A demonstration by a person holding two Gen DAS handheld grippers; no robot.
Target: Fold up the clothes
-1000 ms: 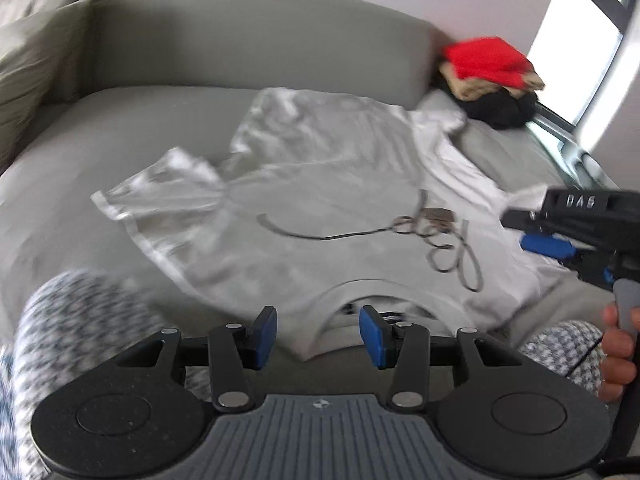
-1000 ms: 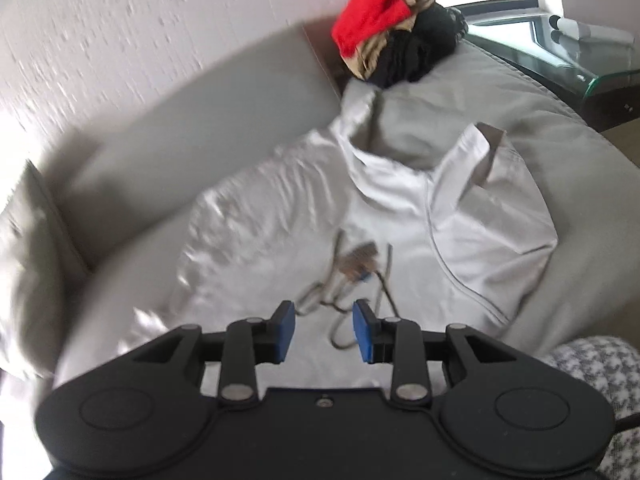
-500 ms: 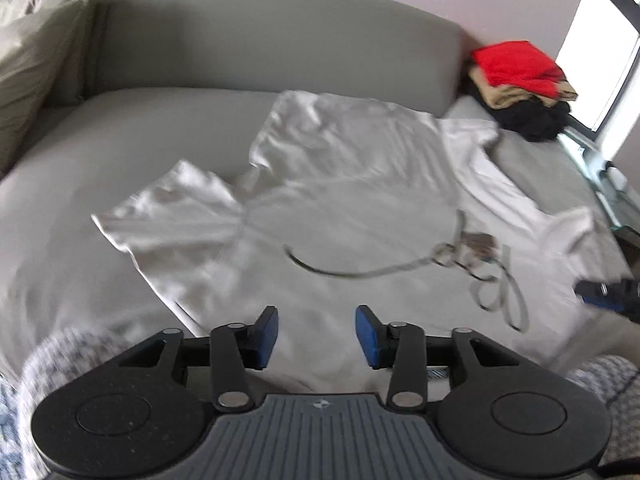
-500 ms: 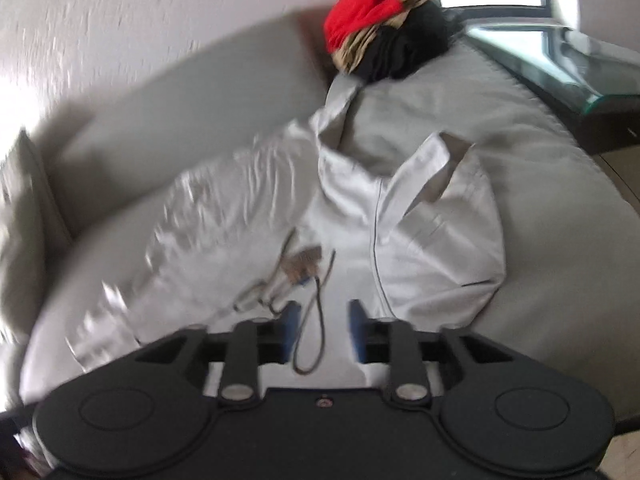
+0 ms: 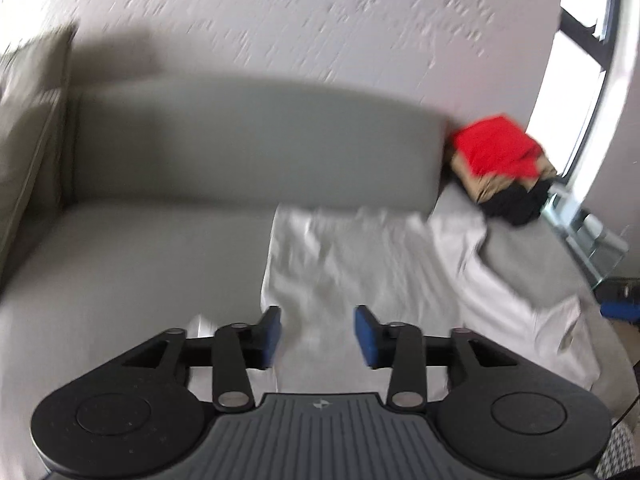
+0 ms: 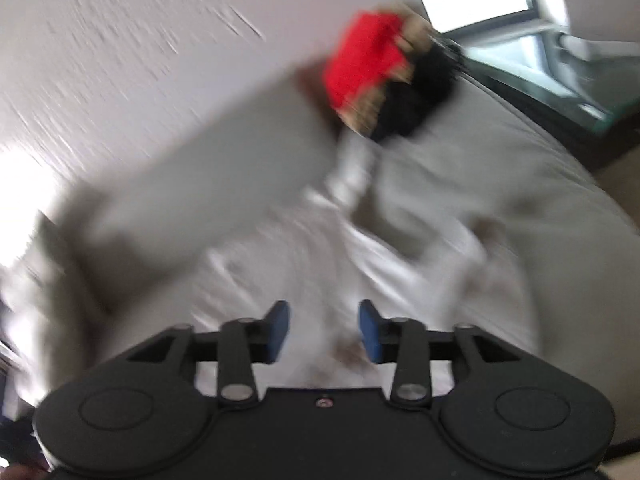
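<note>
Both the left gripper (image 5: 316, 334) and the right gripper (image 6: 324, 330) hung with jaws apart and nothing between them, above the white T-shirt (image 5: 360, 264) that lay spread and rumpled on the grey sofa (image 5: 140, 248). The likeliest trouble was a pinch that caught only a wrinkle or a single layer, since both views were blurred. A stack of red, tan and black clothes (image 5: 502, 164) sat just beyond the shirt's far corner, crowding that side.

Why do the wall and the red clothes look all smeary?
Right wrist view: the red clothes and white shirt are streaked by motion blur; its fingers stay sharp. Left wrist view: milder smear on the wall; the window glares white.
</note>
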